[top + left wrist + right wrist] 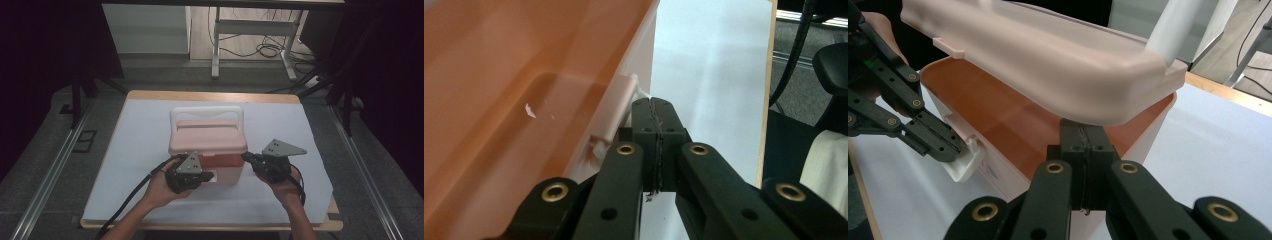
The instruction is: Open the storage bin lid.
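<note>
Left claw (204, 175), jaws pressed fully together w/ nothing between, parked at near-left front of the cooler box (207, 145), tips against the white latch tab (964, 162) on its front wall; seen from right gripper view as the black linkage coming in at left. Cooler itself sits mid-surface on the white mat (140, 150), well inside the edges, white handle (206, 112) at the far side. Pale pink lid (1048, 55) looks raised at the near edge, w/ a gap over the orange-brown inner wall (998, 115). Probably rigid moulded plastic, hollow, so likely light & prone to sliding on the smooth mat if pushed from 1 side only; walls glossy, so slippery for narrow pads. Best holds, by judgement: lid's overhanging front rim for lifting, latch tab for releasing, handle for carrying; tab looks thin, maybe brittle if levered hard. Right claw (246, 157) also closed tight on nothing, tips tucked under the lid's near-right corner, apparently propping it rather than gripping. Hard to tell: whether lid actually rests on those tips or just hovers above; whether latch is fully free; hinge at the rear hidden behind lid; box contents, if any, not visible past the inner wall; label patch (216, 176) on front unreadable, partly covered by left claw. Left gripper view blurred close-up of box wall, little detail.
</note>
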Available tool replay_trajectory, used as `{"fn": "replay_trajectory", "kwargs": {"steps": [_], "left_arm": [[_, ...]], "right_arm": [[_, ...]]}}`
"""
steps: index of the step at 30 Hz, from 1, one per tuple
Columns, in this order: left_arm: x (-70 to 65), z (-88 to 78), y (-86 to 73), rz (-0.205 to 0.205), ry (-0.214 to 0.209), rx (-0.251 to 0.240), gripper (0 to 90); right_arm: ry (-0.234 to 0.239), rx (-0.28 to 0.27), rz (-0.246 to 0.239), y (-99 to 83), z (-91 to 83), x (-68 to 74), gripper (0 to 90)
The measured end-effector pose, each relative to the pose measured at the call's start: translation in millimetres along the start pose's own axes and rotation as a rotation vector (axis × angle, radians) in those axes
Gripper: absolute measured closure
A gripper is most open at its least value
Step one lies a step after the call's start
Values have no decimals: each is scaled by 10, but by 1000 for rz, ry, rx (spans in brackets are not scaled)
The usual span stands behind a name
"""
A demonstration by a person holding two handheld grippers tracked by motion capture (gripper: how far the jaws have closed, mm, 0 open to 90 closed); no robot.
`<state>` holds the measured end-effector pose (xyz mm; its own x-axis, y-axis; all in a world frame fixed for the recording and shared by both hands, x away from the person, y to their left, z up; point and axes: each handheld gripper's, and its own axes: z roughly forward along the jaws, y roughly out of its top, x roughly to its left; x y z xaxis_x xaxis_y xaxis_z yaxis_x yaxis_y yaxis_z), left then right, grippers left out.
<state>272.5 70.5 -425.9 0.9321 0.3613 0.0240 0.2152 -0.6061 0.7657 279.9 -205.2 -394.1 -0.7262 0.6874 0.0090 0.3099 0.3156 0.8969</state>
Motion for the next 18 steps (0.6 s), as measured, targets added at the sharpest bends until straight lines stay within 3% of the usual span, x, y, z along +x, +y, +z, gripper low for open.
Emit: {"fn": "replay_trajectory", "kwargs": {"steps": [18], "left_arm": [[4,1,-10,0,-2,-7,900]], "right_arm": [[-2,-3,-14,123,-18,-31,899]]}}
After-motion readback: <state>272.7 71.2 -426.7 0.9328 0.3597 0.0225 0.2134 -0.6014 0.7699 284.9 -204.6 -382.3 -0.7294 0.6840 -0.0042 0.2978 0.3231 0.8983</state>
